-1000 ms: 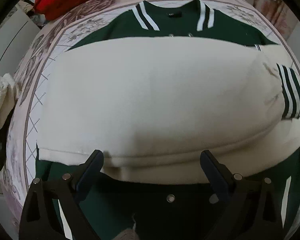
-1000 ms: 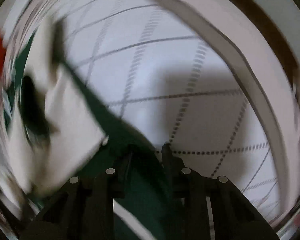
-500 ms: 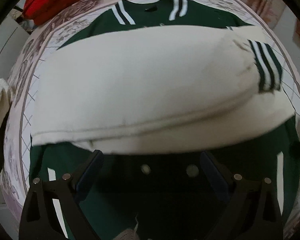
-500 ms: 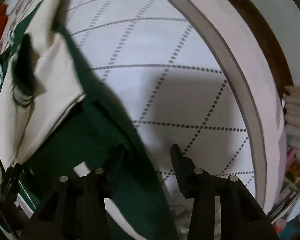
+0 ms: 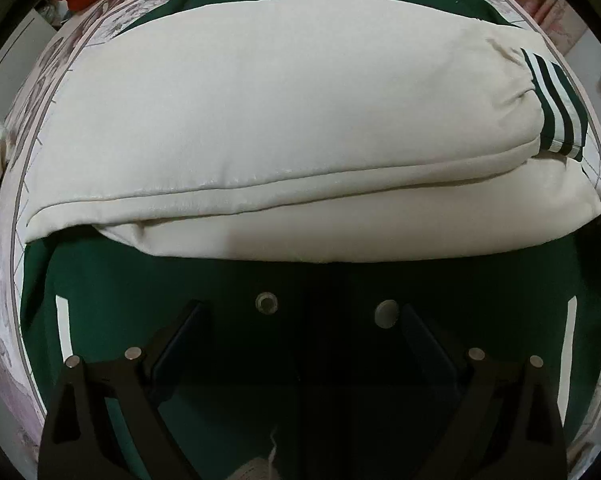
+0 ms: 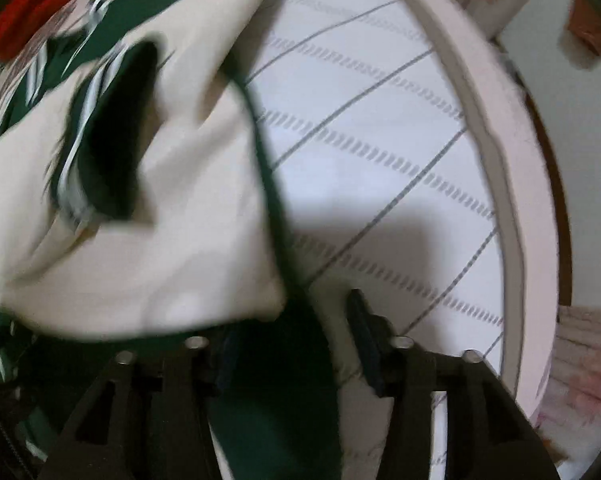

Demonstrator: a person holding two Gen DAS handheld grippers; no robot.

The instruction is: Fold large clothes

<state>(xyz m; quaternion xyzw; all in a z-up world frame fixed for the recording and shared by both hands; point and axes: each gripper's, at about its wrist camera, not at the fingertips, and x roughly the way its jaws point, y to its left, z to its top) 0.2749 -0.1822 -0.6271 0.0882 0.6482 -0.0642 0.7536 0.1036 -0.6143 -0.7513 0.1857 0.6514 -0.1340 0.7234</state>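
Quilted white bedspread [image 6: 380,152] lies under both spread-jawed tongs, left gripper [image 5: 300,320] over the green jacket [image 5: 300,360] front and right gripper [image 6: 292,320] straddling its hem edge, cream sleeves [image 5: 280,120] folded across

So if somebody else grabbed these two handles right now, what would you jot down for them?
Left gripper: jaws wide open, holding nothing, over the green jacket near its snaps.
Right gripper: jaws open, empty, at the jacket's right edge, over the quilted bedspread.
Done: both cream sleeves lie folded across the chest, striped cuff on the right.
Left: fold the body up, likely from the lower hem toward the collar, then smooth it.
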